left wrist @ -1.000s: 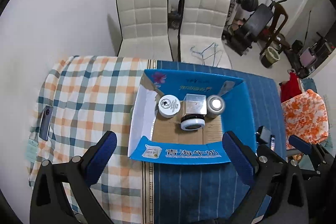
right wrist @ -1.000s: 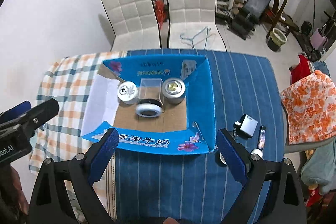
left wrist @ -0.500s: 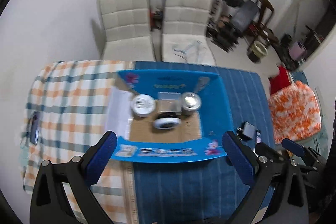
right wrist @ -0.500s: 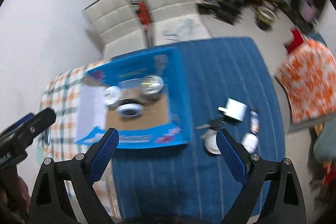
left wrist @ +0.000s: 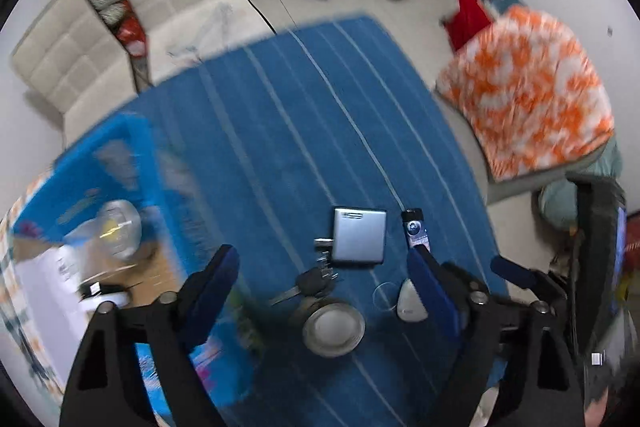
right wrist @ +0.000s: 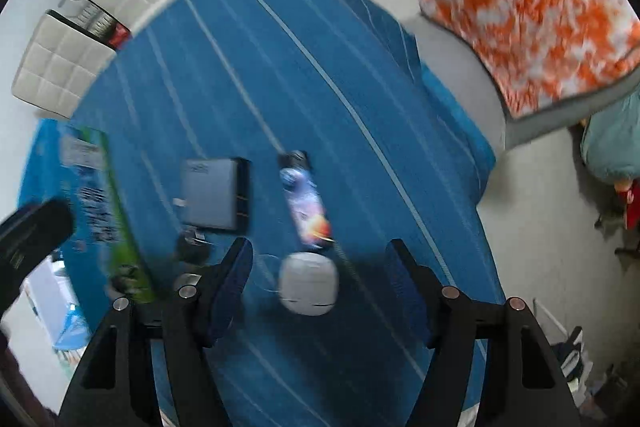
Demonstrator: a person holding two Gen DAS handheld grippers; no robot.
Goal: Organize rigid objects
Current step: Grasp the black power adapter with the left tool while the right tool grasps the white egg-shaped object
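The blue striped surface (left wrist: pixel 280 131) fills both views, but only the left view looks into the blue box (left wrist: pixel 80 187) at its left edge, where a silver tin (left wrist: pixel 118 229) sits – the right view catches just the box's outer wall (right wrist: pixel 100 195). The left gripper (left wrist: pixel 320 279) hangs with jaws apart over a round lid (left wrist: pixel 333 327) and keys (left wrist: pixel 314 281), which the right view mostly hides. The right gripper (right wrist: pixel 320 279), jaws apart and empty, frames a white case (right wrist: pixel 308 283) – near a silver box (right wrist: pixel 212 195) and a slim tube (right wrist: pixel 306 201).
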